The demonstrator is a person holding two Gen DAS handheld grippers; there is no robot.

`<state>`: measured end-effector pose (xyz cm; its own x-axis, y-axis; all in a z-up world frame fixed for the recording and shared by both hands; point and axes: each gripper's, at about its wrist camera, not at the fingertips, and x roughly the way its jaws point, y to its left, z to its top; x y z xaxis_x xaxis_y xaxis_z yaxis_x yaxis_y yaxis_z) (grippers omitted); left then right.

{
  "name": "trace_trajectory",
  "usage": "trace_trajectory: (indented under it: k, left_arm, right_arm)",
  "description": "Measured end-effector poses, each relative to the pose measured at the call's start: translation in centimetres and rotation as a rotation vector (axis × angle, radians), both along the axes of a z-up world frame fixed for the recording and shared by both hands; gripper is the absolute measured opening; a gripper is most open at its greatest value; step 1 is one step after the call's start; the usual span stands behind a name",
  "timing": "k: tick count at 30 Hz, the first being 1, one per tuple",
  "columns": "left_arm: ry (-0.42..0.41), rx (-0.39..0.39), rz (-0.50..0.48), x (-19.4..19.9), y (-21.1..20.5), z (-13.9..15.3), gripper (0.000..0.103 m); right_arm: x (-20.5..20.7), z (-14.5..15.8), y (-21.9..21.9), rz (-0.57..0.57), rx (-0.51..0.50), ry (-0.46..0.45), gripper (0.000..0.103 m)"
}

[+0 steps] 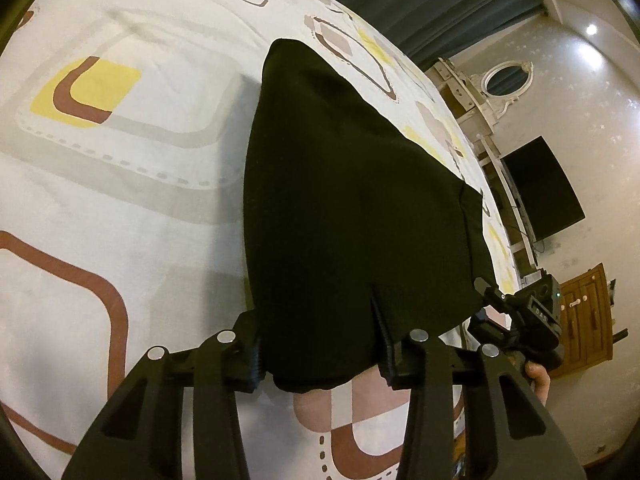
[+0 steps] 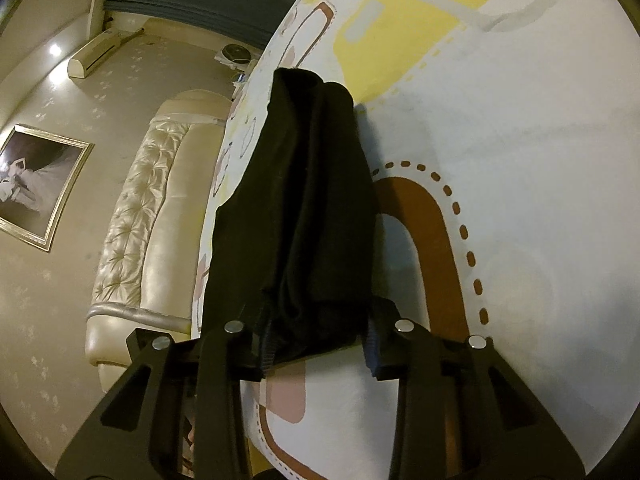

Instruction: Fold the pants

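Pants (image 1: 352,200), black, lying along one edge of the bed (image 1: 120,184), which carries a white sheet with yellow, brown and grey shapes. Left claw (image 1: 320,356): fingers spread wide, one on either side of the near end of the cloth; whether it has hold of the fabric cannot be told. Right claw (image 2: 316,344): fingers likewise wide apart around the bunched near end of the pants (image 2: 304,208); grip cannot be told. Cloth runs away from both claws towards the far edge. Padded headboard (image 2: 148,216) beside the bed; dark television (image 1: 540,188) on the wall.
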<state>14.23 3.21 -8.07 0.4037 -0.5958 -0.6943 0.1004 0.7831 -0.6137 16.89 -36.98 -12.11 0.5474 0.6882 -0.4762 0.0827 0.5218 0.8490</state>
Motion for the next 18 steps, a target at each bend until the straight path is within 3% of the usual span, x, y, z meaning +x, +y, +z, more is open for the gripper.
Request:
trace_trajectory:
  k: [13,18]
  left_arm:
    - [0.011,0.026,-0.021,-0.5,0.0,0.7,0.041]
    - [0.004,0.025,-0.031,0.1,0.0,-0.3,0.043]
  right_arm:
    - [-2.3,0.3,0.1,0.017,0.03,0.001,0.033]
    - [-2.8,-1.6,-0.2,0.003,0.06,0.026,0.034]
